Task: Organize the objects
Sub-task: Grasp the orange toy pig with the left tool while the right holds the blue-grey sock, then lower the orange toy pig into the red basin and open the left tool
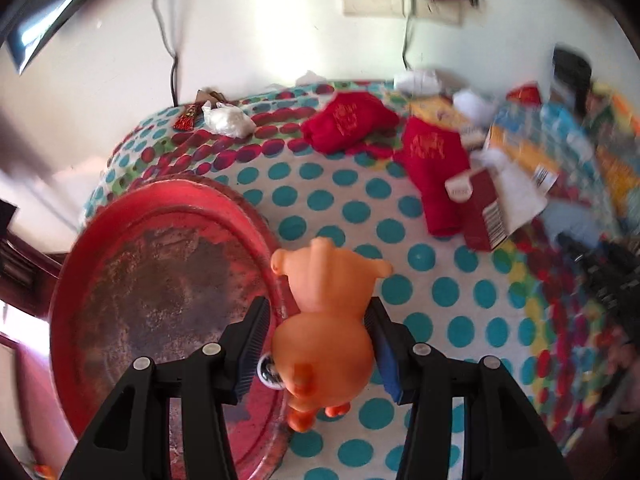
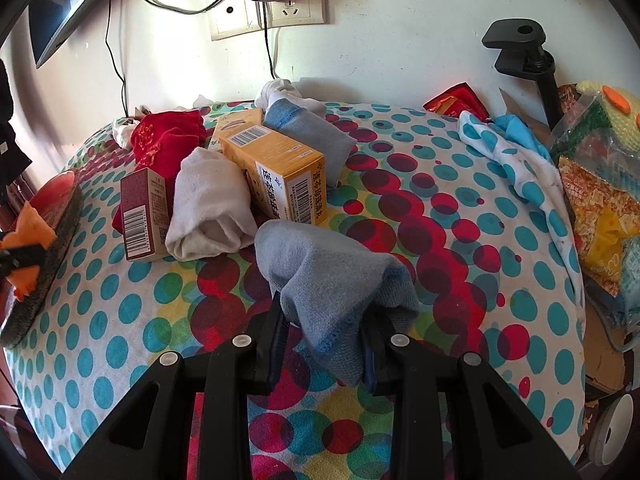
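The left tool (image 1: 318,344) grips an orange toy pig (image 1: 326,320) above the edge of a worn red tray (image 1: 160,264) on the dotted tabletop (image 1: 440,292).

— How do the left tongs (image 1: 318,334) stand?
— Angled steeply down, the black fingers (image 1: 250,344) part-way apart, both ribbed pads pressed on the sides of an orange rubber pig toy (image 1: 324,320).
— And the right tongs (image 2: 324,344)?
— Tilted down too, jaws nearly together, pinching a grey-blue folded sock (image 2: 340,280).
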Action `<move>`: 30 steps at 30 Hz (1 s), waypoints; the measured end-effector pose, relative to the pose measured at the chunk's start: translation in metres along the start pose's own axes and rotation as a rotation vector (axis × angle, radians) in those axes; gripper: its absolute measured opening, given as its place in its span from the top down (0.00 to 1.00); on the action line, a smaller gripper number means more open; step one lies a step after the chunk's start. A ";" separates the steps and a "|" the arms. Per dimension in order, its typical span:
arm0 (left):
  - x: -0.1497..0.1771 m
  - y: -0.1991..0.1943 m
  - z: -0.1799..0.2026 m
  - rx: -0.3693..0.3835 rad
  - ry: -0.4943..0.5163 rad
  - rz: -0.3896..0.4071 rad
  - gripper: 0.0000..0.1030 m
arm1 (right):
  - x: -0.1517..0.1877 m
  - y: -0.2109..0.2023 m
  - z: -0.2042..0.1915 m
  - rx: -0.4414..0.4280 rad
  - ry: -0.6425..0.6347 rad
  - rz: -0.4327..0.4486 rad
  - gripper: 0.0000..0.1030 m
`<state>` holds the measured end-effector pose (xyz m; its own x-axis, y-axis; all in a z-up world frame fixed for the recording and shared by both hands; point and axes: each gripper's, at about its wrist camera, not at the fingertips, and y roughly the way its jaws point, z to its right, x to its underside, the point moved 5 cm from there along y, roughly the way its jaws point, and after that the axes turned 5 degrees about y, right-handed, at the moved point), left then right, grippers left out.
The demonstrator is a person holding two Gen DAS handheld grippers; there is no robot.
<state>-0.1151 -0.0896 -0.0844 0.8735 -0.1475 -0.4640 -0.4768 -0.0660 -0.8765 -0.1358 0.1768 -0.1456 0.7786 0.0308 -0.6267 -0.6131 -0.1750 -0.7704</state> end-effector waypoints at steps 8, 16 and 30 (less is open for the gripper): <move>-0.008 -0.037 -0.053 -0.097 -0.056 0.078 0.54 | 0.001 0.000 -0.003 0.025 -0.021 0.000 0.72; 0.017 -0.019 -0.105 -0.120 -0.146 0.010 0.60 | 0.002 -0.001 -0.006 0.037 -0.030 0.001 0.72; 0.060 -0.003 -0.159 -0.180 -0.263 -0.066 0.48 | 0.004 -0.007 -0.007 0.013 0.006 0.001 0.76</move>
<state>-0.0766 -0.2555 -0.0893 0.8873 0.1213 -0.4450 -0.4080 -0.2436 -0.8799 -0.1276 0.1714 -0.1425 0.7789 0.0246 -0.6266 -0.6154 -0.1625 -0.7713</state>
